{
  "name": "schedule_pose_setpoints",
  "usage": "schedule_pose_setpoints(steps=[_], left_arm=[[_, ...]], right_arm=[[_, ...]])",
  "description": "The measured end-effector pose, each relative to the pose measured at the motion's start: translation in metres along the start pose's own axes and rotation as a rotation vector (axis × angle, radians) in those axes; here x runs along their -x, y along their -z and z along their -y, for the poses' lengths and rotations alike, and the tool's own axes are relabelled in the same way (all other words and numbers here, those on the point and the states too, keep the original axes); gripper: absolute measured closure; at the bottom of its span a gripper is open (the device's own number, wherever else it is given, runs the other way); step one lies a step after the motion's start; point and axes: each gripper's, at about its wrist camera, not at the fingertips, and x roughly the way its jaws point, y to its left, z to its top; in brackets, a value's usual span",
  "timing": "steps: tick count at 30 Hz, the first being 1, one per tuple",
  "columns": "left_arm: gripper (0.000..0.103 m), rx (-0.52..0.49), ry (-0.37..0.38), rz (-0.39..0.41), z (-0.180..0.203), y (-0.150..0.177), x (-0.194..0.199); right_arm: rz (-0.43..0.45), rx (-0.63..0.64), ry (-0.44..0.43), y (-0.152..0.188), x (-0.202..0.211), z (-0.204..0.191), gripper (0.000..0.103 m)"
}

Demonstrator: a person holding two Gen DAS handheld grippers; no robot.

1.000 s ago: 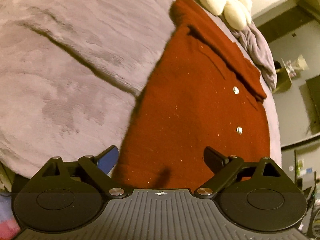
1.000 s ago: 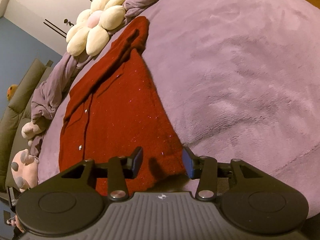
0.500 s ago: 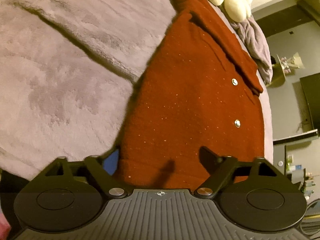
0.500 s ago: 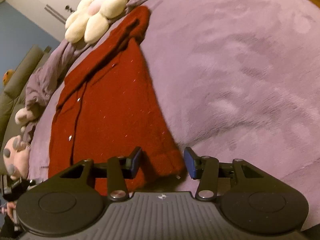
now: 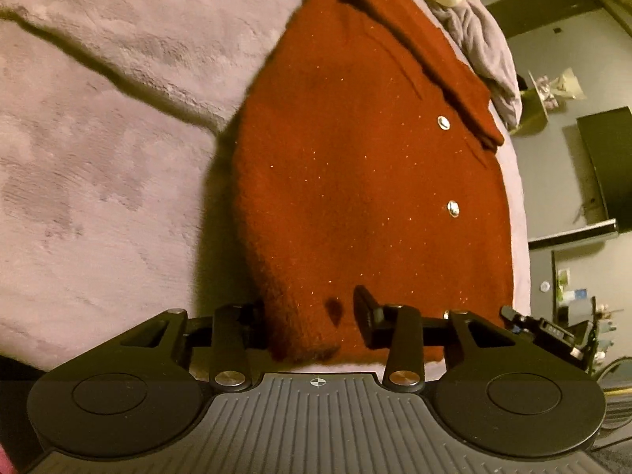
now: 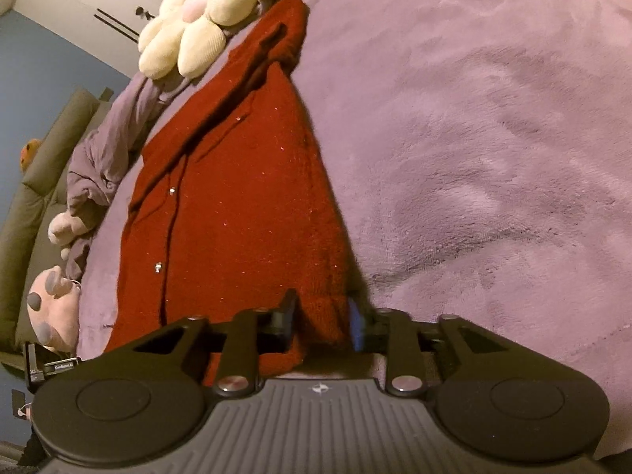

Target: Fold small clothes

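A dark red knitted cardigan [image 5: 355, 181] with silver snap buttons lies flat on the purple bed cover, hem toward me. It also shows in the right wrist view [image 6: 237, 205]. My left gripper [image 5: 310, 316] has its jaws closed onto the hem's left corner, which bunches between the fingers. My right gripper [image 6: 322, 320] has its jaws closed around the hem's right corner, with red fabric filling the gap.
The fuzzy purple bed cover [image 5: 98, 158] spreads wide to the left in the left view and to the right [image 6: 493, 138] in the right view. A cream flower cushion [image 6: 193, 31] and a crumpled grey cloth [image 6: 106, 150] lie beyond the collar. Plush toys [image 6: 55, 308] sit at the bed's edge.
Both grippers moved forward onto the cardigan's hem corners and narrowed their jaws onto the fabric. The hem now bunches between each pair of fingers.
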Motion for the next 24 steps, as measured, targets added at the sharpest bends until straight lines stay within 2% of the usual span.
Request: schedule_pose_setpoints(steps=[1, 2, 3, 8, 14, 16, 18, 21, 22, 24], left_arm=[[0.064, 0.001, 0.010, 0.005, 0.001, -0.001, 0.000], [0.075, -0.001, 0.024, 0.014, 0.002, -0.001, 0.002], [0.086, -0.004, 0.039, 0.024, 0.004, -0.001, 0.005], [0.085, -0.004, 0.164, 0.087, 0.025, -0.022, 0.022], [0.085, -0.011, 0.254, 0.195, 0.057, -0.086, 0.032], [0.085, -0.018, 0.246, 0.260, 0.066, -0.113, 0.034], [0.085, 0.022, 0.234, 0.318, 0.067, -0.136, 0.032], [0.085, 0.053, 0.144, 0.407, 0.066, -0.161, 0.024], [0.082, 0.046, 0.098, 0.436, 0.066, -0.165, 0.022], [0.067, 0.034, 0.038, 0.476, 0.065, -0.169, 0.018]], right_arm=[[0.001, -0.008, -0.007, 0.000, -0.001, 0.000, 0.070], [0.006, 0.000, -0.009, 0.000, -0.002, -0.002, 0.075], [0.009, 0.008, -0.018, 0.000, -0.002, -0.004, 0.085], [0.027, -0.003, -0.140, -0.017, -0.001, -0.025, 0.086], [0.143, 0.007, -0.211, -0.076, -0.009, -0.067, 0.087], [0.194, 0.034, -0.197, -0.102, -0.017, -0.082, 0.087], [0.227, 0.055, -0.157, -0.123, -0.028, -0.092, 0.087], [0.286, 0.073, -0.068, -0.150, -0.047, -0.101, 0.087], [0.312, 0.075, -0.032, -0.156, -0.051, -0.101, 0.086], [0.368, 0.084, 0.039, -0.164, -0.054, -0.099, 0.074]])
